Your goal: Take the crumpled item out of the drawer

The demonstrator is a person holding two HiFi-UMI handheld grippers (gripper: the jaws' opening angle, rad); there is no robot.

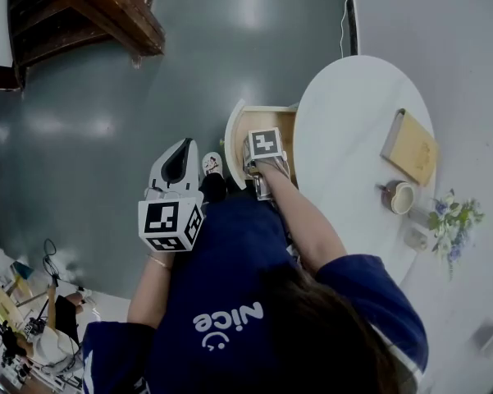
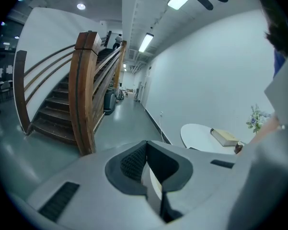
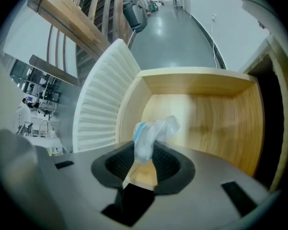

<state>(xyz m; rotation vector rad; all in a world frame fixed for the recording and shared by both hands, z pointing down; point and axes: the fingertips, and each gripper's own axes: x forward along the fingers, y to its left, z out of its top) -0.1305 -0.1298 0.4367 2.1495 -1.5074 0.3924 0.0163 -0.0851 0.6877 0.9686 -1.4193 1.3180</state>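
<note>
The fingers of the right gripper (image 3: 144, 152) pinch the crumpled item (image 3: 151, 133), a clear wrapper with blue markings, over the wooden floor of the open drawer (image 3: 206, 114) in the white table (image 1: 344, 138). The left gripper (image 2: 146, 150) is off to the side, its fingers together on nothing.

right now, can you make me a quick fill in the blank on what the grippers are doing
The right gripper pinches the crumpled wrapper over the open wooden ____.
The left gripper has its jaws together, holding ____.
On the white table, a cup stands between flowers and a tan ____.
Missing: drawer; nothing; book.
</note>
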